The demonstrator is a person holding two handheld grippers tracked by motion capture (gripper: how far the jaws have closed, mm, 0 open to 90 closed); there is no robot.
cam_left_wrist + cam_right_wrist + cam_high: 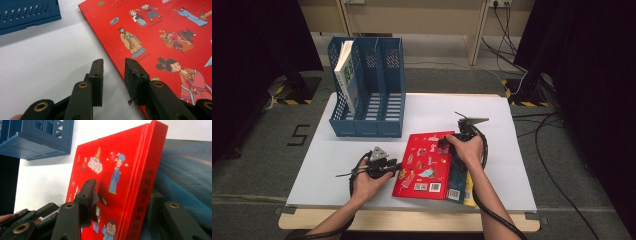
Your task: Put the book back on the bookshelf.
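A red picture book (424,165) (162,37) (120,182) lies on the white tabletop (327,155), partly over a dark blue book (457,182) (185,170). My right gripper (448,145) (122,187) is shut on the red book at its spine near the far right corner, one jaw on the cover and the other behind the spine. My left gripper (398,168) (113,61) is open at the book's left edge. One of its jaws hovers over the cover and the other over the table, with nothing pressed between them.
A blue three-slot file rack (367,127) (25,15) (37,140) stands at the back left of the table, with a white and green book (346,70) leaning in its left slot. A yellow book (469,192) peeks out under the stack. Cables trail from both grippers.
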